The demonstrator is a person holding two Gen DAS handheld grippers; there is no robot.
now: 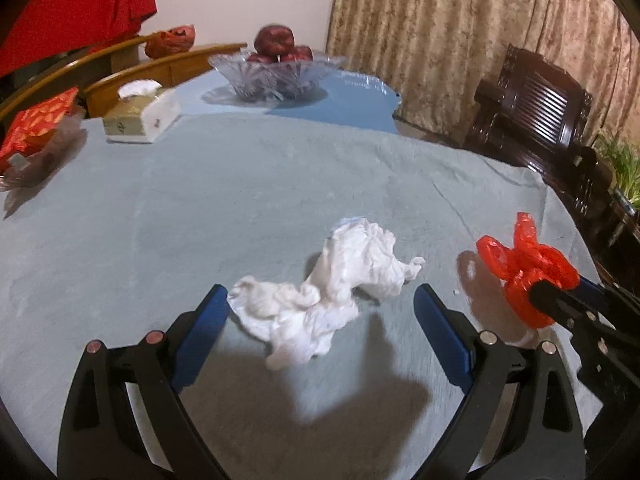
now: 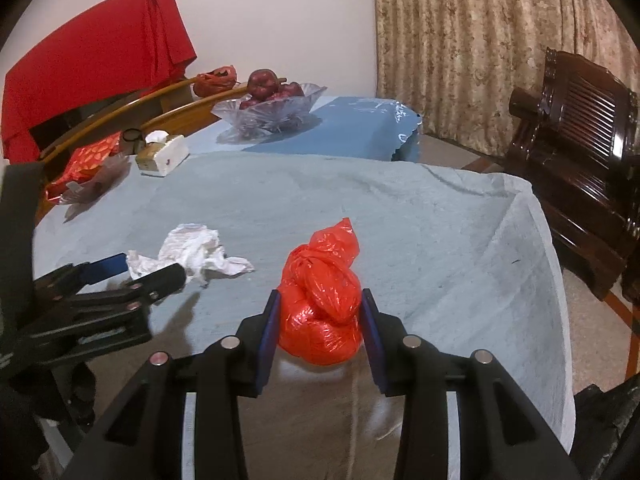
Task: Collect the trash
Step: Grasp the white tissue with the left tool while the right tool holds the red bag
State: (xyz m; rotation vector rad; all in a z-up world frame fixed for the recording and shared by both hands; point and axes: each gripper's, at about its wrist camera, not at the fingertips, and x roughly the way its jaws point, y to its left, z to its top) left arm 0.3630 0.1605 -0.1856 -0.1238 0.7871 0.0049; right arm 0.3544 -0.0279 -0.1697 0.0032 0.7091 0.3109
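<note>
Two bits of trash are on the desk [image 2: 400, 216]. The red plastic bag [image 2: 322, 300] stands up tall, its tip pointing up and away, squeezed between the pads of the right claw [image 2: 320, 312]. The white crumpled tissue [image 1: 320, 292] lies long, slanting from near left to far right, between the wide, released fingers of the left claw [image 1: 322, 300], which touch nothing.

The left wrist view looks down at a slant along its own fingers [image 1: 218, 312], close over the cloth-covered table [image 1: 200, 200]. The right wrist view faces much the same way (seemingly from just beside it). Both share the white tissue [image 1: 332, 284] [image 2: 196, 250], red bag [image 1: 528, 272] [image 2: 322, 304] and far fruit bowl [image 1: 276, 74] [image 2: 268, 110].
</note>
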